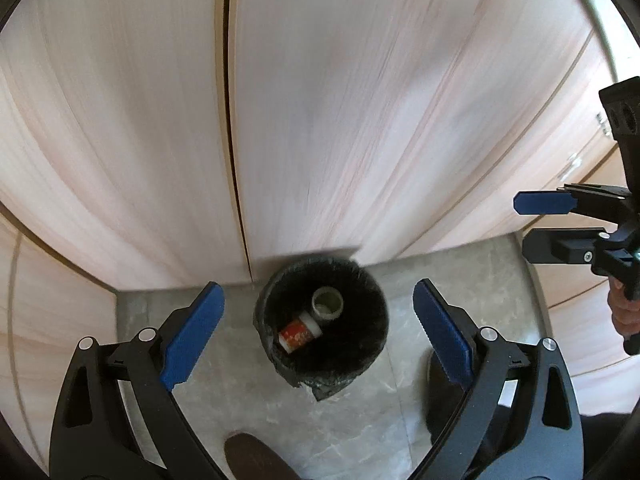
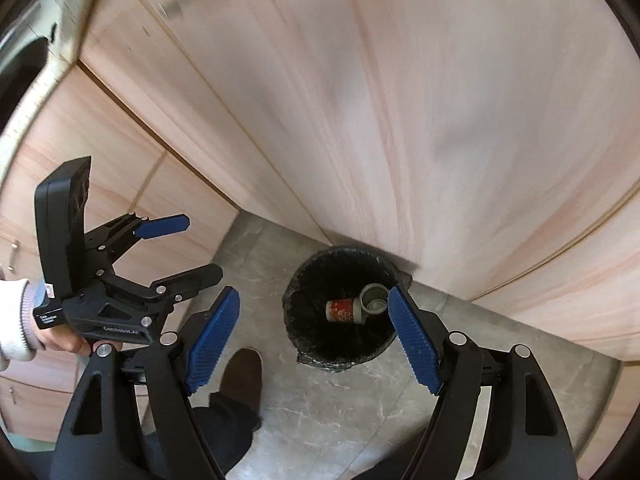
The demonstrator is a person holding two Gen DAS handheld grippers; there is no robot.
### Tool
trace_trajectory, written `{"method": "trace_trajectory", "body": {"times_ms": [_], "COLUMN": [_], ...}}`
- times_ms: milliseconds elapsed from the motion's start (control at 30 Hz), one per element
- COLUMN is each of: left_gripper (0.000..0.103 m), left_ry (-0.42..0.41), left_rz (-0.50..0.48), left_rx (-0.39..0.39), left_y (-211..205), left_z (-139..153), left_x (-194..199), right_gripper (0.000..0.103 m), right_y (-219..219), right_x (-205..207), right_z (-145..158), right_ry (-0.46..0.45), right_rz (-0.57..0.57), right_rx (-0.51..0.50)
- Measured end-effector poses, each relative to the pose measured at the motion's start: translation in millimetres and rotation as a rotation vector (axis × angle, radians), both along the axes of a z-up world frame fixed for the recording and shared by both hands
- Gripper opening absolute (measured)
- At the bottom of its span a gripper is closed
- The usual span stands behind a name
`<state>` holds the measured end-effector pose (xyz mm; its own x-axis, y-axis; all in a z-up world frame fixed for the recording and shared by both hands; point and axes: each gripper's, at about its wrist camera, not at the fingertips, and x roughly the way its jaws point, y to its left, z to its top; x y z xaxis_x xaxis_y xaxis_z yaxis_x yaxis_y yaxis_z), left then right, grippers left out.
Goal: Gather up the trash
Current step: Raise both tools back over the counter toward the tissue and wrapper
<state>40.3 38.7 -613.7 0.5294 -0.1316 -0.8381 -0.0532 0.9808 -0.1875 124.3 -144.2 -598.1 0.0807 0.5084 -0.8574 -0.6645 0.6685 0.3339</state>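
A black-lined trash bin [image 1: 280, 364] stands on the floor against the wooden cabinets; it also shows in the right wrist view [image 2: 304, 340]. Inside lie a red and white cup [image 1: 298, 334] [image 2: 340, 310] on its side and a pale greenish cup [image 1: 327, 303] [image 2: 374, 298]. My left gripper [image 1: 318, 334] hovers above the bin, open and empty; it also shows in the right wrist view [image 2: 192, 246]. My right gripper [image 2: 314, 338] is open and empty above the bin; it also shows at the right edge of the left wrist view [image 1: 520, 224].
Light wooden cabinet doors [image 1: 340, 120] rise behind the bin and form a corner [image 2: 240, 210]. The floor is grey stone tile [image 2: 320, 408]. The person's dark shoe [image 2: 242, 372] and leg stand just before the bin. A metal drawer handle [image 2: 12, 256] is at the left.
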Motion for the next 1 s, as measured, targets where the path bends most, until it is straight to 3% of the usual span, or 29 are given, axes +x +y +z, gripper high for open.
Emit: {"method": "trace_trajectory", "body": {"times_ms": [667,833,1000], "left_gripper": [0.092,0.092,0.092], "left_ry": [-0.404,-0.532,-0.585], "left_rz": [0.005,-0.009,-0.012], "left_rx": [0.038,0.093,0.113], "left_y": [8.2,9.9,21.0], "left_z": [230.8,287.4,330.8], "left_x": [3.7,30.5,78.3], "right_gripper": [0.074,0.074,0.074], "right_y": [-46.2,-54.3,-50.5], "right_x": [0.3,21.0,58.6], "right_z": [211.3,266.2,309.8], "right_ry": [-0.19,-0.291,-0.41], "right_rz": [-0.019,-0.069,-0.121], "right_rx": [0.173,0.22,0.253]}}
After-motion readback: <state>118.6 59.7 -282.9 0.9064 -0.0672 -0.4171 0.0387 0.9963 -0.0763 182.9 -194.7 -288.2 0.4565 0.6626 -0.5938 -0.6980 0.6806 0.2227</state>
